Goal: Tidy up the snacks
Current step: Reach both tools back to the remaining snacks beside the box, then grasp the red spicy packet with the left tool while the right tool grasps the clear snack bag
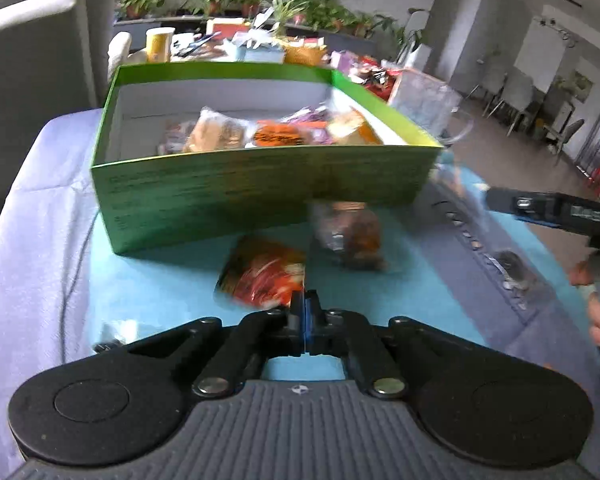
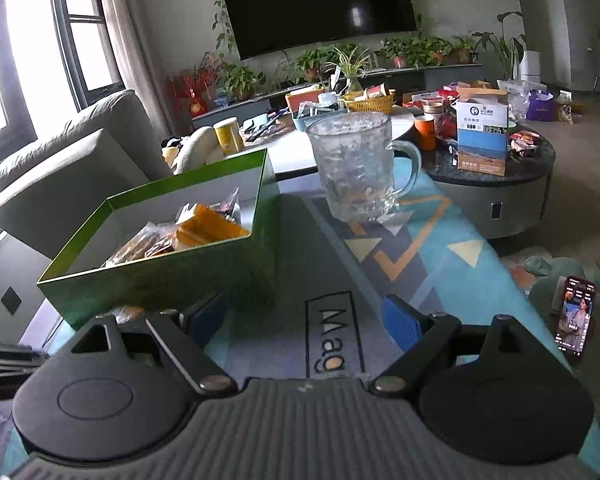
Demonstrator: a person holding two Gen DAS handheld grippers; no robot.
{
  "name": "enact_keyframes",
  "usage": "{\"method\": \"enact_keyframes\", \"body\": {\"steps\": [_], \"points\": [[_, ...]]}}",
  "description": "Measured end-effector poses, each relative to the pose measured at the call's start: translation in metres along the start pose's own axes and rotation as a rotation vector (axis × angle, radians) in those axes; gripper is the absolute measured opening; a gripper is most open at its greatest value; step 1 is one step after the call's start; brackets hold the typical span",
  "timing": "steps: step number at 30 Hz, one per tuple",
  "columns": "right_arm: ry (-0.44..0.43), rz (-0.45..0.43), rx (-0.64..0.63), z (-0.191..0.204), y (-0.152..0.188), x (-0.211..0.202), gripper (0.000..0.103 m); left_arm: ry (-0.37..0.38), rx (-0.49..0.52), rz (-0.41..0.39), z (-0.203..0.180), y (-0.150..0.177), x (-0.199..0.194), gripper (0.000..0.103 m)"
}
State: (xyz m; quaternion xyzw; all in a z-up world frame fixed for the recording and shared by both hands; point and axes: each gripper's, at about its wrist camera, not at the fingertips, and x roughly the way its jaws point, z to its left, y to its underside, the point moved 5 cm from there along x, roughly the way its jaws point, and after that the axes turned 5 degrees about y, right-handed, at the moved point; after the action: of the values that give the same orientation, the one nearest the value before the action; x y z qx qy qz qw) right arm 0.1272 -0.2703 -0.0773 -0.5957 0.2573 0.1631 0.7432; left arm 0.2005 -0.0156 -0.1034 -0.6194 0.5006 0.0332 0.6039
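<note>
Snacks are mostly gathered in the green box (image 1: pixel 260 184); two packets, a red one (image 1: pixel 264 276) and a clear one (image 1: pixel 348 236), are left on the table (image 1: pixel 140 292) at its 6 o'clock side; the left claw (image 1: pixel 305 304) is pressed together on nothing, the right claw (image 2: pixel 304 320) is spread.

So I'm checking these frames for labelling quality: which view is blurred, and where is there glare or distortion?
Left wrist view: motion-blurred, the green box and the loose snack packets smeared. Right wrist view: sharper, the glass mug crisp, the window blown out at left, the TV edges bowed by the fisheye.
</note>
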Motion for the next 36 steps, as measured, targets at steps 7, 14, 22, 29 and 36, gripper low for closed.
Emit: {"method": "enact_keyframes", "body": {"steps": [7,14,22,29,36], "points": [[-0.015,0.022,-0.026,0.009,0.009,-0.001,0.045,-0.019,-0.019,-0.109,-0.014,-0.005,-0.034,0.0],[-0.097,0.083,-0.061,0.038,0.017,0.007,0.045,-0.134,-0.06,-0.22,-0.007,-0.012,-0.067,0.0],[-0.177,0.142,-0.122,0.098,0.02,0.038,0.045,-0.179,-0.071,-0.23,0.003,-0.007,-0.078,0.0],[-0.18,0.194,-0.142,0.119,0.02,0.061,0.045,-0.186,-0.107,-0.245,0.02,-0.007,-0.079,0.0],[-0.126,0.186,-0.22,0.124,0.027,0.065,0.045,-0.175,-0.116,-0.246,0.027,-0.006,-0.075,0.0]]}}
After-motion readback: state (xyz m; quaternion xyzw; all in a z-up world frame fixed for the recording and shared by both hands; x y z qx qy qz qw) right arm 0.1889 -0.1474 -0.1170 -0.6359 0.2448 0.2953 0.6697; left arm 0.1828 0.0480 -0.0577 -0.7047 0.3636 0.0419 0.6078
